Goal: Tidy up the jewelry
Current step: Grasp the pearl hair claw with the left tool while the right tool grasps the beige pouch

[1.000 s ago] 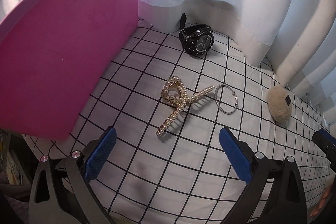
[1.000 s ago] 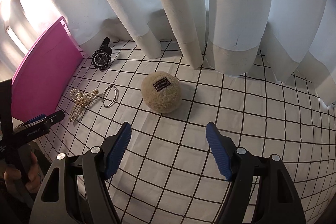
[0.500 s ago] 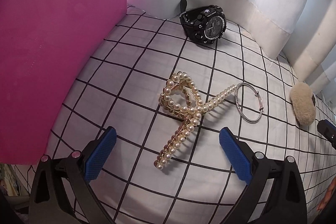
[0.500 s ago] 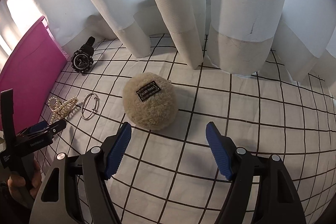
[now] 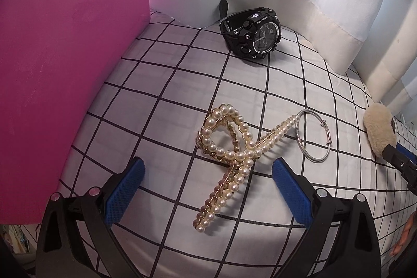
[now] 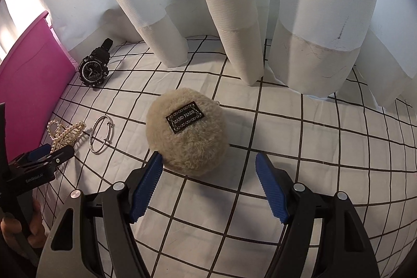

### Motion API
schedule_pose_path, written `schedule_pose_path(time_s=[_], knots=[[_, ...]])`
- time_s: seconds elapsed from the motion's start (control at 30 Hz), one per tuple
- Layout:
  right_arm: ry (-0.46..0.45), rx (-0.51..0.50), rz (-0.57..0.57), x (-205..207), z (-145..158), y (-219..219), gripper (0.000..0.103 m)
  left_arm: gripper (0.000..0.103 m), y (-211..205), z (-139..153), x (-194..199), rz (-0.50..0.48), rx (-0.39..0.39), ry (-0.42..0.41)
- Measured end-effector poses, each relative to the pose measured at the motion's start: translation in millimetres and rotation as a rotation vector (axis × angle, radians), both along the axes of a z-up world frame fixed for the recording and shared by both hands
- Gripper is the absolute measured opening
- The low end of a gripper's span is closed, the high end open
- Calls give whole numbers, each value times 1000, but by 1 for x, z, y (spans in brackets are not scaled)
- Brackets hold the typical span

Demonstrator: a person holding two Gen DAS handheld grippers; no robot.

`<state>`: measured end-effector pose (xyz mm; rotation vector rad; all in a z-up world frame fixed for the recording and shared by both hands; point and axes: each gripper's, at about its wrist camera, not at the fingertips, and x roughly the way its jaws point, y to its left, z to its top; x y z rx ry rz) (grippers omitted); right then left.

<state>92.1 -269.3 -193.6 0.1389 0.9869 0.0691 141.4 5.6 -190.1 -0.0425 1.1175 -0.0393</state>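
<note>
A pearl hair claw (image 5: 229,155) lies on the checked cloth, its lower end between the open jaws of my left gripper (image 5: 207,193). A silver bangle (image 5: 312,137) touches its right end. A black sport watch (image 5: 251,34) lies further back by the curtain. In the right wrist view, a beige fluffy ball with a black label (image 6: 186,137) sits just ahead of my open right gripper (image 6: 208,189), its near side between the fingertips. The claw (image 6: 66,133), bangle (image 6: 100,133) and watch (image 6: 93,69) show at left there, with the left gripper (image 6: 44,160).
A pink box (image 5: 60,64) stands close on the left, also in the right wrist view (image 6: 28,85). White curtains (image 6: 234,17) hang along the back onto the cloth. The fluffy ball (image 5: 379,130) and right gripper tip (image 5: 398,158) show at the left view's right edge.
Both grippers have moved forward and down. The left has closed in on the pearl claw, the right on the fluffy ball. Both stay open; no object has moved.
</note>
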Motion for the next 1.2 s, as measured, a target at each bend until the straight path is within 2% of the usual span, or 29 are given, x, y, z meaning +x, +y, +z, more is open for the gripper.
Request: schedule_pose_path(time_s=[0.43,0.73,1.0,1.2], knots=[[7,-11,44,24,0,12,70,97,-11,0,16,-10,22,-23],[23,-20,26,37,-5,21,70,97,-13,-6,24,-13,38,-31],[-3,-91,19,43,-8,33,71,97,-14,-8,38,3,41,-31],[-31,-114,30,40,-11,37,71,94,-13,-8,32,6,40,-58]])
